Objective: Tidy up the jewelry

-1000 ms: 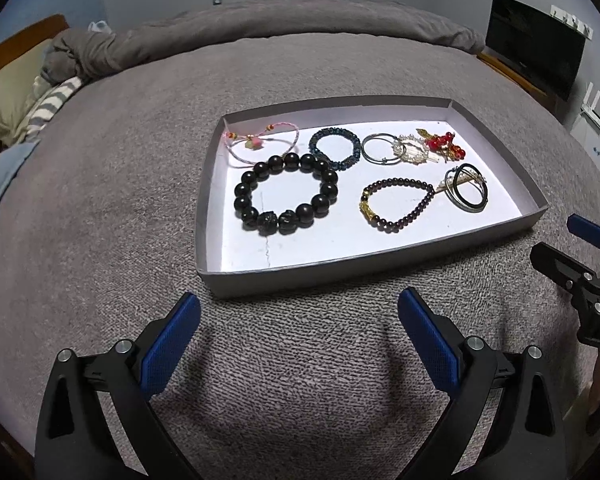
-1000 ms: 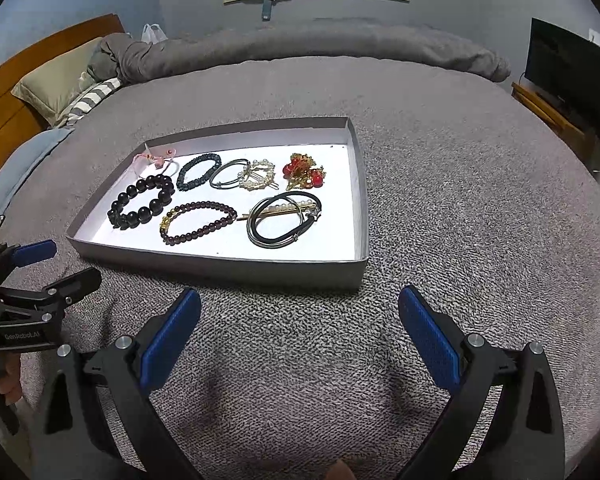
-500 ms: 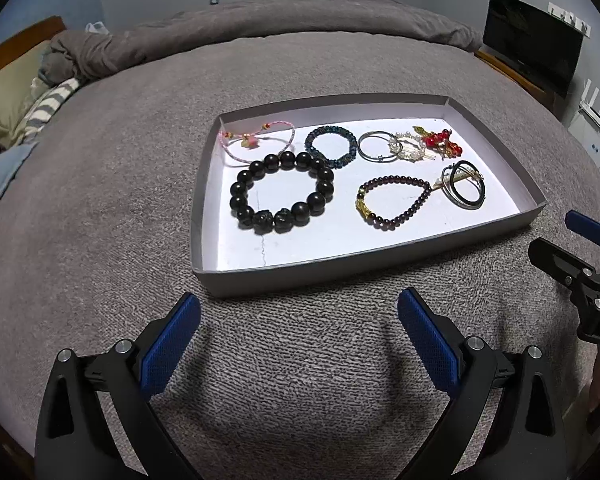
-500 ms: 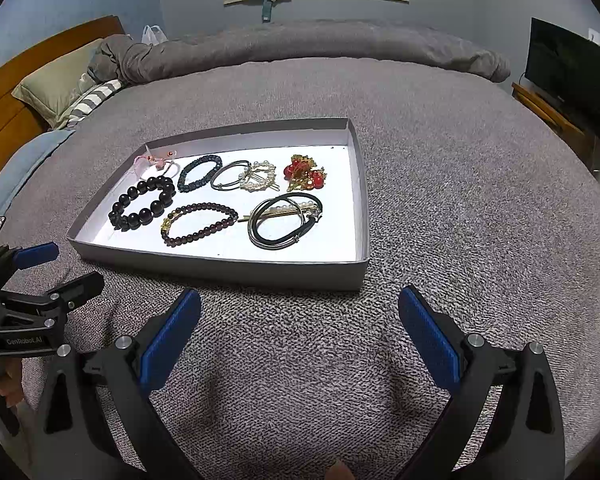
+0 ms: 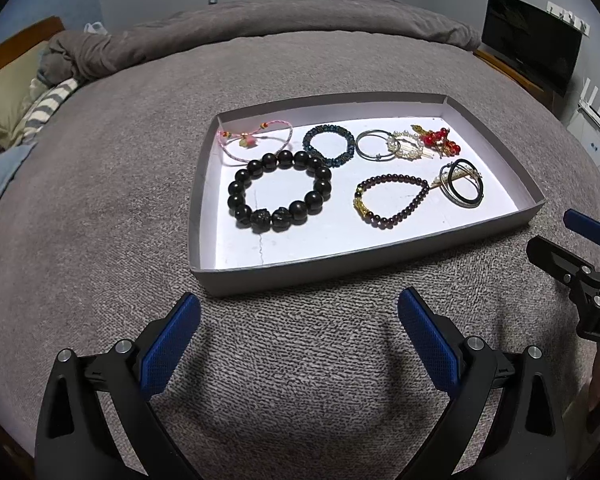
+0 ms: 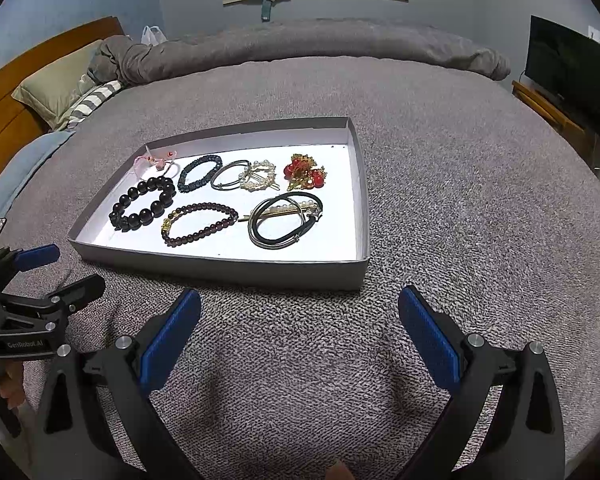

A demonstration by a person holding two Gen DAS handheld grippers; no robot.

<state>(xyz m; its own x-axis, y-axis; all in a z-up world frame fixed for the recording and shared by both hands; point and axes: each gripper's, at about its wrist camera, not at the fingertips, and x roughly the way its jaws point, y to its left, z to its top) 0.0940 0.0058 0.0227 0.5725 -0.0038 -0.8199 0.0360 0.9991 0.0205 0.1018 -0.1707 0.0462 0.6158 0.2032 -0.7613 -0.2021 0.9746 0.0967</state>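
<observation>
Both tools, left (image 5: 299, 340) and right (image 6: 299, 340), level, wide apart above bedspread (image 5: 300, 380).

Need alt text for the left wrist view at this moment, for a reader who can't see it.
A shallow grey tray on a grey bedspread holds bracelets, among them a black bead bracelet and a dark red bead bracelet. The open left gripper hovers empty before the tray, with the right gripper at the right edge.
</observation>
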